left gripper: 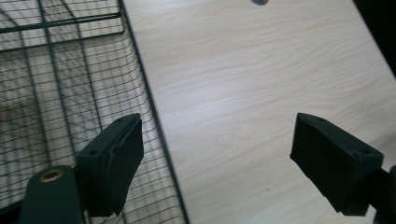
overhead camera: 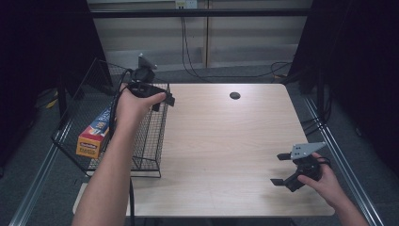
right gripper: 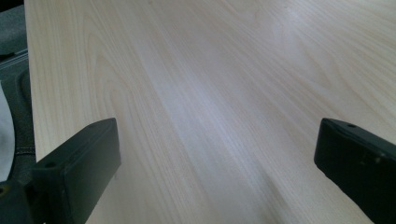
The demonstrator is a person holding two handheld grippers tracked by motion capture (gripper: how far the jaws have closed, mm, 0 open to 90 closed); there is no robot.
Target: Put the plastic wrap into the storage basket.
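The wire basket (overhead camera: pixel 141 136), a black mesh container, is seen standing at the left edge of the tabletop (overhead camera: pixel 226 150), partly overhanging it. Inside the basket, toward its outer left side, a long box (overhead camera: pixel 95 133) printed in orange, yellow and blue is laid flat on the mesh floor; its lettering cannot be read.

The left tongs (overhead camera: pixel 162 101) are held in the person's left hand (overhead camera: pixel 134 106) above the basket's far right corner, at the level of the rim. In the left gripper view the left tongs (left gripper: pixel 217 154) are found with the jaws set well apart and nothing between them; one jaw is placed over the basket's mesh wall (left gripper: pixel 74 93), the other over bare wood just beside the basket. No contact between jaws and basket is observed.

The right tongs (overhead camera: pixel 281 168) are held in the right hand (overhead camera: pixel 324 181) well apart from the basket, near the tabletop's opposite, near right corner, with the jaws pointed back toward the basket. In the right gripper view the right tongs (right gripper: pixel 217 158) are shown spread wide, with plain wood grain alone between the jaws and nothing gripped.

A small dark round hole (overhead camera: pixel 235 95) is noted in the tabletop beyond the basket, to its right, near the far edge.
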